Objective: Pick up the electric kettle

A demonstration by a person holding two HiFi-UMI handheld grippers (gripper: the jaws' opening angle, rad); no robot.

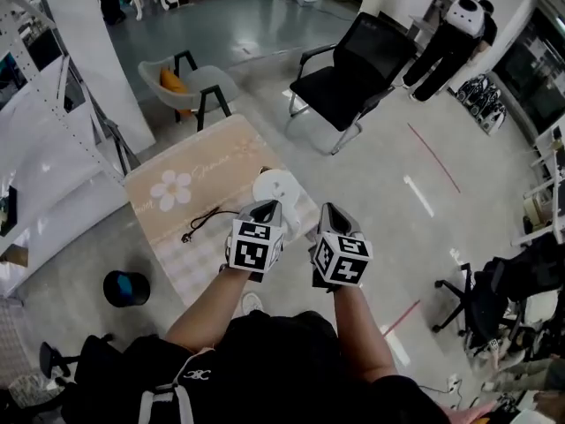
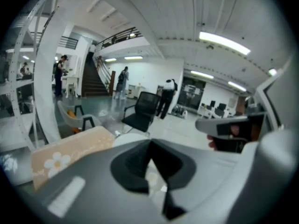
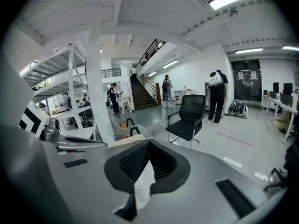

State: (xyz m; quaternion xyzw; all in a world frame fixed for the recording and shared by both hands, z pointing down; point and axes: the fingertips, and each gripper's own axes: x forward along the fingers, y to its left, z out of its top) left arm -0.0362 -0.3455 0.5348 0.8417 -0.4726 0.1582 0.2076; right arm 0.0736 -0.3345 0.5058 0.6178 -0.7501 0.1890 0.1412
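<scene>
Kettle, electric (image 1: 281,186): white, on bench (image 1: 163,237), just ahead of both grippers. Probably rigid, smooth, slippery; cord (image 1: 205,219) trails. Handle unseen, best hold. Left gripper (image 2: 150,143), right gripper (image 3: 148,143): fingers (image 2: 133,164) clenched, empty.

I hold a gripper in each hand, side by side and close together, out in front of my chest. My left gripper (image 1: 267,207) and my right gripper (image 1: 330,210) both point forward and tilt somewhat downward, their marker cubes turned up toward my head. My left forearm (image 1: 205,306) and right forearm (image 1: 368,325) reach out from dark sleeves, elbows bent. In the left gripper view the jaws are pressed together with nothing between them. In the right gripper view the jaws meet at their tips, also empty. My right hand (image 2: 235,130) wraps its gripper's handle.
</scene>
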